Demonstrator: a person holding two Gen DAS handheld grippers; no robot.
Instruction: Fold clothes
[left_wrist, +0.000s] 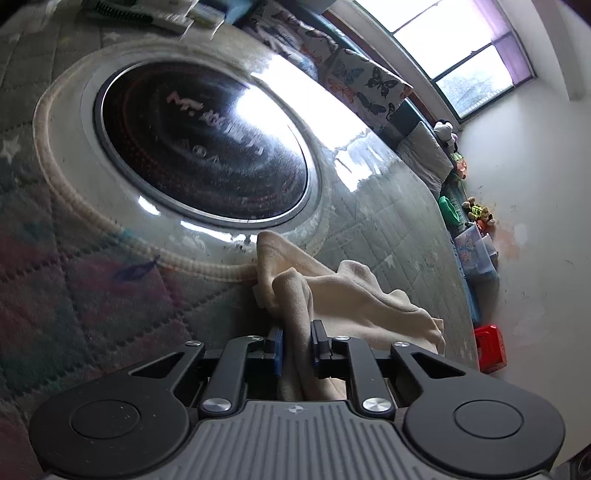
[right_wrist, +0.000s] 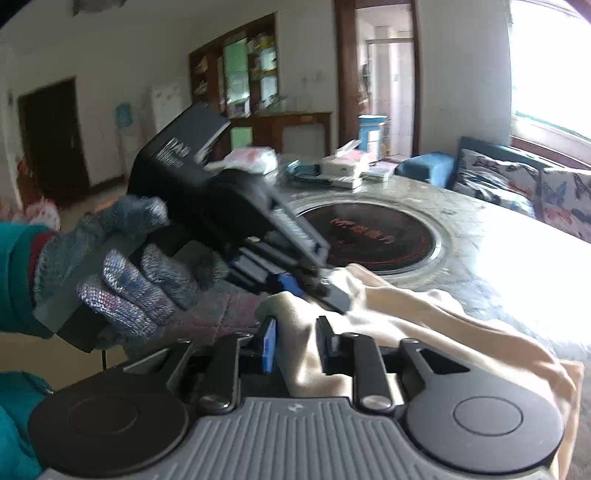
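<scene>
A cream cloth garment (left_wrist: 354, 295) lies bunched on the quilted table cover, just in front of the round black cooktop (left_wrist: 199, 147). My left gripper (left_wrist: 297, 339) is shut on a fold of the cream garment, which rises between its blue pads. In the right wrist view my right gripper (right_wrist: 295, 339) is shut on another fold of the same garment (right_wrist: 424, 314). The left gripper (right_wrist: 314, 291), held by a gloved hand (right_wrist: 147, 273), pinches the cloth just ahead of the right one, close to touching it.
The quilted table cover (left_wrist: 92, 295) surrounds the glossy cooktop. Boxes and packets (right_wrist: 340, 170) sit at the table's far end. A butterfly-print sofa (right_wrist: 517, 184) runs along the window wall. Toys and a red box (left_wrist: 489, 350) line the wall.
</scene>
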